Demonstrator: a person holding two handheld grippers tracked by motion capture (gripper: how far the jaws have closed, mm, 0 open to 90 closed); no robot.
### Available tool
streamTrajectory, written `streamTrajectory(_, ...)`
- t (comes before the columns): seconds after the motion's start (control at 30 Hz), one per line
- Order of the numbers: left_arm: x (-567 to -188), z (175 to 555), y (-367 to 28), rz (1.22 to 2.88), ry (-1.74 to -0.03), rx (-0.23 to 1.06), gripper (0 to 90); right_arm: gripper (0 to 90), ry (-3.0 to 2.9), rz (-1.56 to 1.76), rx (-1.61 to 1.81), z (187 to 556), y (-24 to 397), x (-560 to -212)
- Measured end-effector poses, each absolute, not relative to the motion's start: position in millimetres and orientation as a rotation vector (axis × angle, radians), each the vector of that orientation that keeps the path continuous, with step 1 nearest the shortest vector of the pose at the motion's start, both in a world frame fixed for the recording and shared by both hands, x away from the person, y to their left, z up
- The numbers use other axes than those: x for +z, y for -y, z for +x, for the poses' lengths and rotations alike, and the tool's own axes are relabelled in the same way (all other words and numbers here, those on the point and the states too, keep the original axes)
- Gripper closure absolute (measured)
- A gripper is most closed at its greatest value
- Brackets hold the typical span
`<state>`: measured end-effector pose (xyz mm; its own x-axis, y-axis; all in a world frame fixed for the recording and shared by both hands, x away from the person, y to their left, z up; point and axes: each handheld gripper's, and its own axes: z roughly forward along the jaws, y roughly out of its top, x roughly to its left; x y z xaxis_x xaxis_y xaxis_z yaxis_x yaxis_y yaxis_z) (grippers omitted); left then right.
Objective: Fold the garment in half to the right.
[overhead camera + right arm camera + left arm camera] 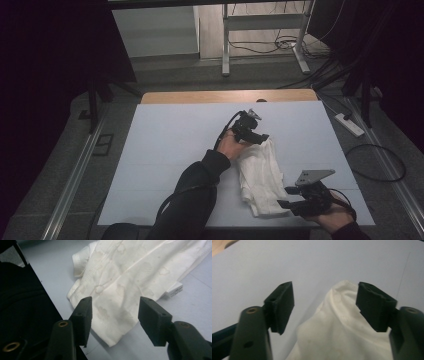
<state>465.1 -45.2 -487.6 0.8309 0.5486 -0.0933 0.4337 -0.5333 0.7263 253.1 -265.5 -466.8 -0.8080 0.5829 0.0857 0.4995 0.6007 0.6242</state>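
Observation:
A crumpled white cloth (pixel 260 175) lies on the white table (pixel 170 145), right of centre. My left gripper (pixel 256 138) hovers at the cloth's far end, open; in the left gripper view the cloth (pixel 342 325) lies below and between the black jaws, untouched by the pads (pixel 283 306). My right gripper (pixel 286 197) sits at the cloth's near corner, also open. In the right gripper view the cloth (pixel 130 277) spreads ahead of the jaws, and its near corner lies between them without contact. A small white tag (pixel 175 289) sticks out at the cloth's right edge.
A dark sleeve (pixel 192 195) reaches across the table's near middle. Beyond the table's wooden far edge (pixel 230 96) is grey floor with desk legs (pixel 226 45) and cables. A power strip (pixel 349 124) lies on the floor at right. The table's left half is bare.

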Motion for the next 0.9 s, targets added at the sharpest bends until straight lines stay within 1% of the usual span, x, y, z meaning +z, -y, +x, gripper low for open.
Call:
streamTrajectory(0.5,-489,462,5,2.217,-0.729,0.188,14.4,28.3,-2.633,0.935,1.044,255,260,-463)
streamTrajectory(0.67,-490,462,-11,2.224,-0.736,0.162,9.3,24.4,-2.622,0.946,1.049,257,261,-463)
streamTrajectory(0.8,-491,462,-24,2.239,-0.754,0.171,4.8,21.6,-2.608,0.956,1.058,258,261,-462)
streamTrajectory(0.9,-491,463,-36,2.236,-0.767,0.169,3.3,20.6,-2.608,0.967,1.057,258,262,-462)
